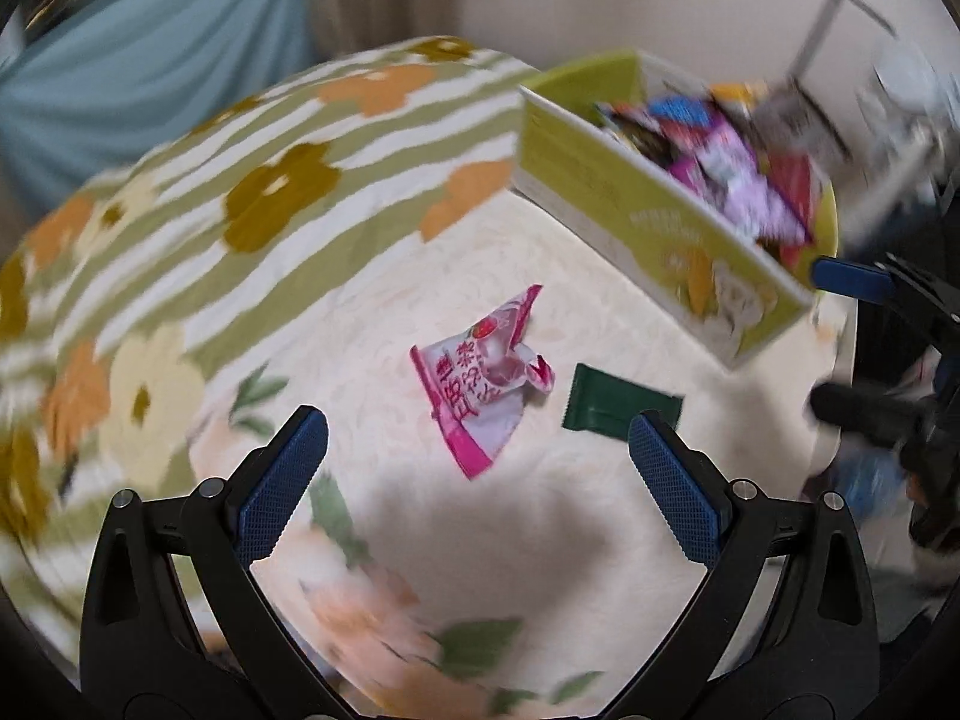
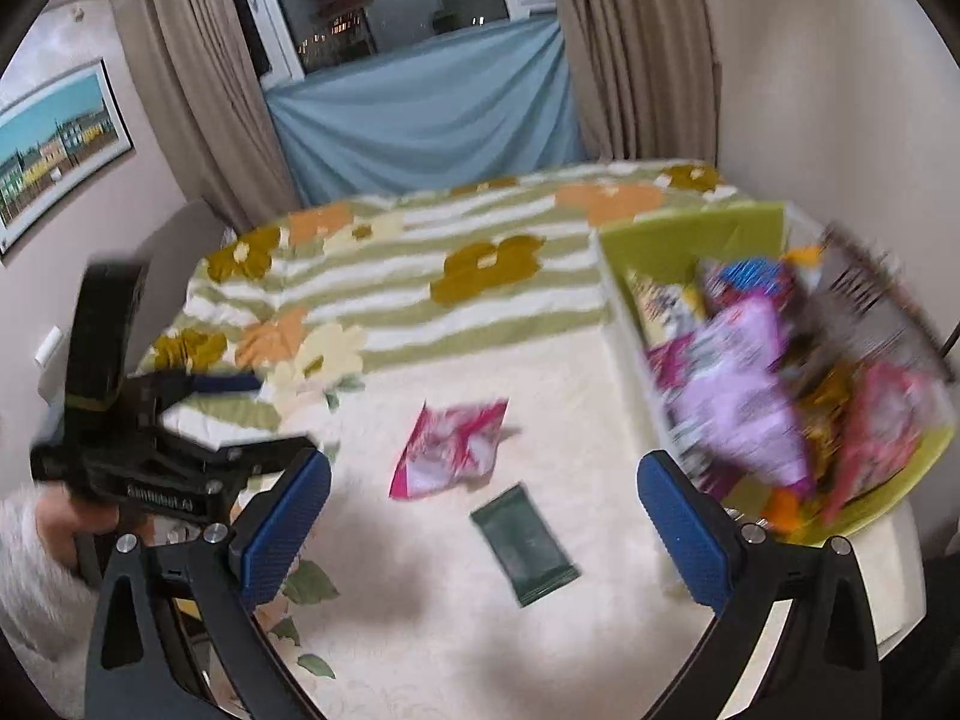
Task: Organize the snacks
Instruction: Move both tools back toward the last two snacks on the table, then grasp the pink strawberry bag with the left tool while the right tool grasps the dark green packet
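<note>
A pink and white snack packet (image 1: 489,375) (image 2: 453,450) lies on the cream cloth of the table. Just beside it rests a dark green wrapped bar (image 1: 618,405) (image 2: 525,543). A green box (image 1: 654,240) (image 2: 690,240) full of colourful snack packets stands at the table's right side. My left gripper (image 1: 477,450) hovers open above the table, the pink packet just beyond its fingertips. My right gripper (image 2: 483,489) is open too, over both loose snacks, and holds nothing. In the right wrist view, the left gripper (image 2: 240,408) shows at the left, held by a hand in a white sleeve.
A floral green-striped tablecloth (image 1: 240,210) (image 2: 420,276) covers the far half of the table. Beige curtains (image 2: 198,96), a blue drape (image 2: 432,114) and a window stand behind. The table's right edge (image 1: 840,360) drops off close to the box. A framed picture (image 2: 54,144) hangs left.
</note>
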The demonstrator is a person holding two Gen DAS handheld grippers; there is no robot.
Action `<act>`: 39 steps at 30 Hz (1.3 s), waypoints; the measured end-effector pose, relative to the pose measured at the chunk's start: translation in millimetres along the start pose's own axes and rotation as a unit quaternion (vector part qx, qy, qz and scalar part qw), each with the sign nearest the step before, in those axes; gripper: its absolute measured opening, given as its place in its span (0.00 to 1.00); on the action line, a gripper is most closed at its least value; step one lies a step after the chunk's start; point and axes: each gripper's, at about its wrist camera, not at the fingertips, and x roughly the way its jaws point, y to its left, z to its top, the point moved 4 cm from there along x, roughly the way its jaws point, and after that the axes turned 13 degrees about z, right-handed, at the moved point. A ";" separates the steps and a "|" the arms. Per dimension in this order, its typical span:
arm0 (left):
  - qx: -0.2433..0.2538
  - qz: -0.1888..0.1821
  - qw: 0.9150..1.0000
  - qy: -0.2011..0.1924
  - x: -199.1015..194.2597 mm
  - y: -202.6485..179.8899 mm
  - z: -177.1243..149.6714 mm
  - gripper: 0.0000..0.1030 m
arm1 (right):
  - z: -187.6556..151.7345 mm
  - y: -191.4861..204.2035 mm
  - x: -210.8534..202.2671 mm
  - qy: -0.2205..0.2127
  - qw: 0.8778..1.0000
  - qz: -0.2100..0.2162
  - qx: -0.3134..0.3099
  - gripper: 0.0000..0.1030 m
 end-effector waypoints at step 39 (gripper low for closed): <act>0.162 -0.013 0.982 0.094 150.1 -56.7 5.4 0.58 | -77.8 -60.7 137.2 0.164 0.982 -0.013 -0.095 0.64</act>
